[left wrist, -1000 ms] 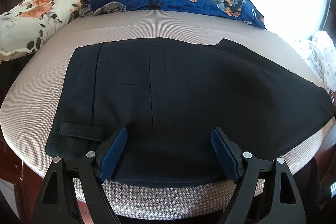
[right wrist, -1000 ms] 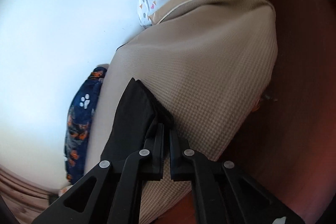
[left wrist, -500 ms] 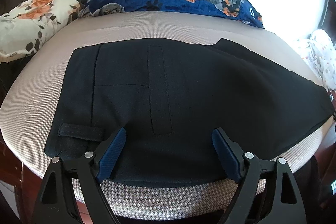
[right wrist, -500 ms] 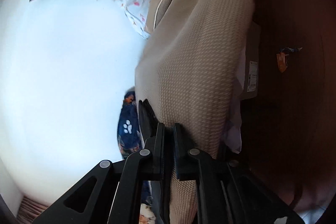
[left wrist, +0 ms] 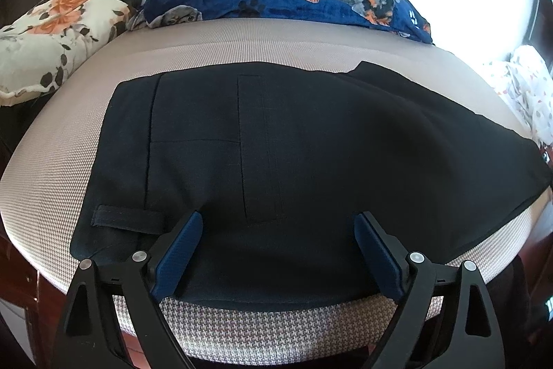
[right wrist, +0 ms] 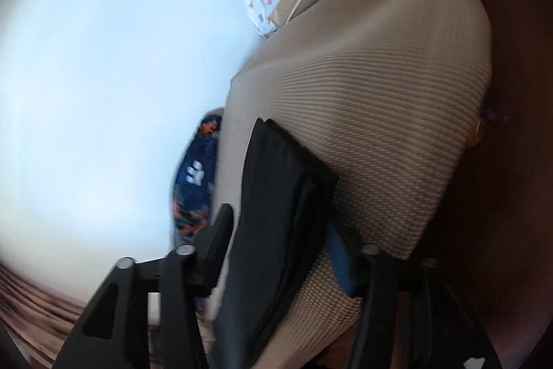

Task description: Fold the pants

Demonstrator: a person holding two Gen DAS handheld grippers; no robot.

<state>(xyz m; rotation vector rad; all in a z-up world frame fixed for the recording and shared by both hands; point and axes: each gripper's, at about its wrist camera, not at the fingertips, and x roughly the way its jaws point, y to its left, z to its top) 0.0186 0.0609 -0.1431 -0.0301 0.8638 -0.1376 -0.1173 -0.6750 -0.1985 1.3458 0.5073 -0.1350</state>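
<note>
While the left hand-held gripper (left wrist: 276,251) hangs low in its frame with jaws spread wide and empty above the near edge of the pants (left wrist: 293,154), nothing there pins the cloth. The right hand-held gripper (right wrist: 287,248) has just been opening; the pants' end lies between its jaws at lower centre of its blurred frame, and I cannot tell whether the pads press it. The pants lie flat on the bed (left wrist: 242,47), one end reaching the bed's edge at the right of the left view. As I judge it, that end could slide off the edge if let go there, pulling the layers askew. A grab by the left one might catch a single layer, or the belt loop (left wrist: 128,215), and wrinkle the fold.
</note>
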